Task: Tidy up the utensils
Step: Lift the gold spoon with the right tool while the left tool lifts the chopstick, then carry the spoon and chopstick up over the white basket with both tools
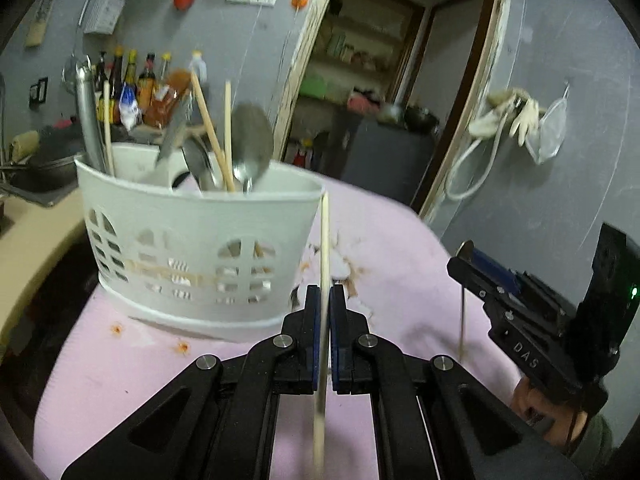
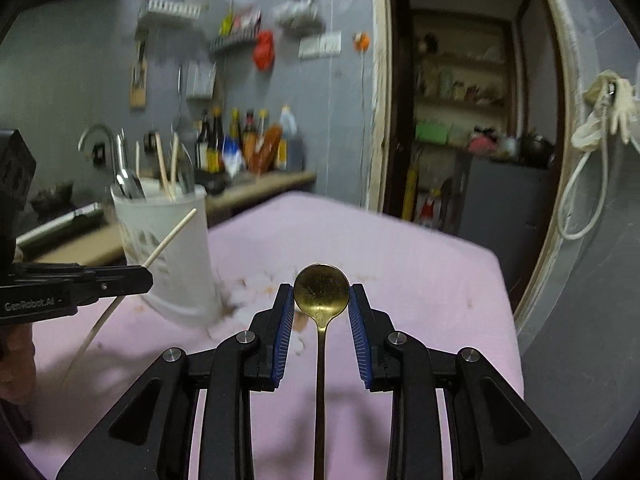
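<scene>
1. Left gripper (image 1: 325, 300) pinches an upright chopstick (image 1: 324, 256), at 4 o'clock of the caddy (image 1: 192, 240).
2. Right gripper (image 2: 321, 304) clasps a brass spoon (image 2: 321, 290) by its bowl, over the pink cloth (image 2: 420, 272), at 3 o'clock of the caddy.

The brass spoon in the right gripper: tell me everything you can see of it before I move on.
The spoon looks like tarnished brass or gold-toned metal, with a round, speckled bowl and a long thin handle. It stands roughly upright, bowl at the top, handle running down out of the right wrist view. The right gripper clamps it by the bowl edges, one blue pad on each side. It is held above the pink tablecloth, apart from the white utensil basket to its left.
</scene>
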Available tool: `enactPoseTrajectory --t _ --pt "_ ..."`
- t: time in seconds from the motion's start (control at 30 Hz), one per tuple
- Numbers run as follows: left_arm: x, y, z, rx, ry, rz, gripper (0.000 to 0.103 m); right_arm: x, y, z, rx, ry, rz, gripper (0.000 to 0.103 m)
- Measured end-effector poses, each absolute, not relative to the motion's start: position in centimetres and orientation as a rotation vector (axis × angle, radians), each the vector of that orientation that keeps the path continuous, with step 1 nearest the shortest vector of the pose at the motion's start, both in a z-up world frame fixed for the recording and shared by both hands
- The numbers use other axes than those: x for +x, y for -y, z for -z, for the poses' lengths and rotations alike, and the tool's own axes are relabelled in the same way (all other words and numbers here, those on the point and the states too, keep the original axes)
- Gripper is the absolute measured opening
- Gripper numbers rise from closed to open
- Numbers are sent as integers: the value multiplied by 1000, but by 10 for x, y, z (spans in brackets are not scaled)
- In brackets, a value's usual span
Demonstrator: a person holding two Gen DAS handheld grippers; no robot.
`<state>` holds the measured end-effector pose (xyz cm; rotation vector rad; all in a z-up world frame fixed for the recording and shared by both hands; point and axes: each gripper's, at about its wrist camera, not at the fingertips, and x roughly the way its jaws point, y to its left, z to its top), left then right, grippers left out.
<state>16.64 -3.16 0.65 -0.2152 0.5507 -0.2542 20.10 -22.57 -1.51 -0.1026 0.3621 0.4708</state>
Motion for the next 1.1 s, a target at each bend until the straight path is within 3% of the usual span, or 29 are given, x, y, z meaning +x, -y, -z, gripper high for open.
enactPoseTrajectory --t 0.7,1.1 --pt "129 -36 -53 -382 -360 341 2 190 214 -24 7 -201 -493 25" --pt "182 -126 -105 -505 -151 285 2 203 181 -68 106 -22 -601 25"
